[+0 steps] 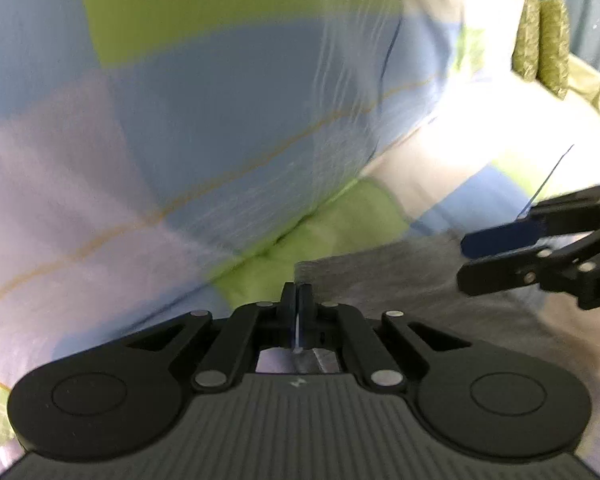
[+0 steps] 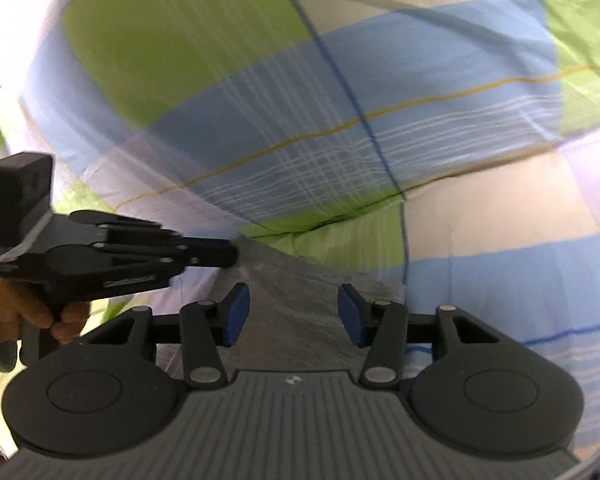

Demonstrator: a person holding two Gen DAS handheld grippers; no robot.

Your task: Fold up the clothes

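Left gripper point(image 1: 296, 300) is pinched shut on the corner of the grey cloth point(image 1: 380, 280), which lies on the checked sheet point(image 1: 180, 120). Thin grip, so a tug could slip it. From the other cam, right gripper point(image 2: 294, 312) hangs half open over the cloth, nothing held; a lone pull may skew the fold.

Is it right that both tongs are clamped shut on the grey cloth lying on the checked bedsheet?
Not both. The left tongs are shut on the corner of the grey cloth, but the right tongs stand apart, their blue pads either side of the cloth without pressing it. The right wrist view shows this. The checked bedsheet part is right.
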